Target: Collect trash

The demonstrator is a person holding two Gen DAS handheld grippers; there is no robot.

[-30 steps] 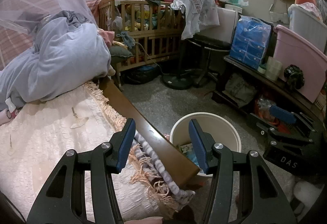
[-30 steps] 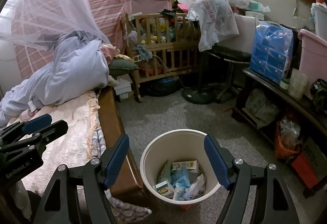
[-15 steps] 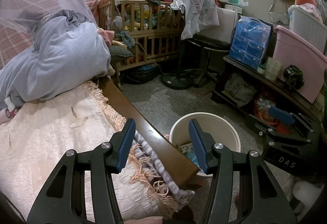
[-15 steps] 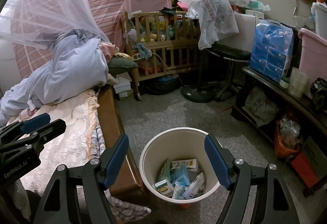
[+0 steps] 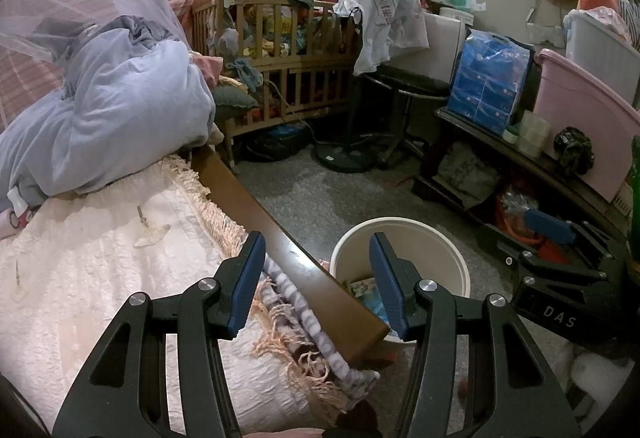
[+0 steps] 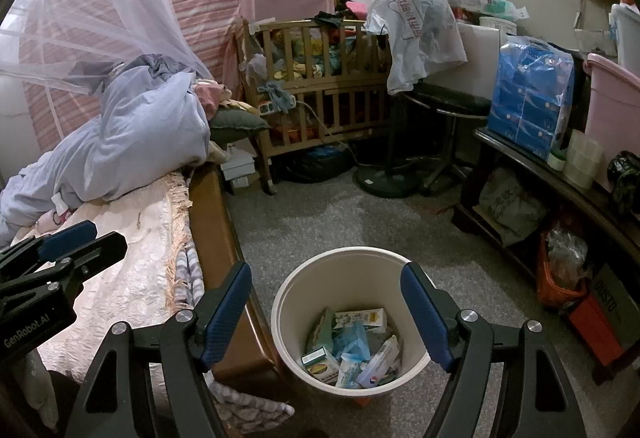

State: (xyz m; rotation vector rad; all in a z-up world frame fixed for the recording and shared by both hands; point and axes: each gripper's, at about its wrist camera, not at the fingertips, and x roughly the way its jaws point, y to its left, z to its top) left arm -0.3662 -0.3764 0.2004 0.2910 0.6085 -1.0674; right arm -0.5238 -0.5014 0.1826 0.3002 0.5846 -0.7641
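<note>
Your right gripper [image 6: 326,308] hangs directly above the bin [image 6: 416,362], fingers spread wide and holding nothing. The bin stands on the floor [image 6: 320,222], just beside the bed's wooden rail [image 6: 210,222]; trash [image 6: 352,348] — small boxes and blue wrappers — lies at its bottom. Your left gripper [image 5: 316,278] is also spread and empty, poised over the rail [image 5: 280,238] at the bed's [image 5: 100,258] corner, with the bin [image 5: 452,258] just beyond that corner. A blue duvet [image 5: 120,118] is heaped at the bed's far end, near the crib [image 5: 288,70].
</note>
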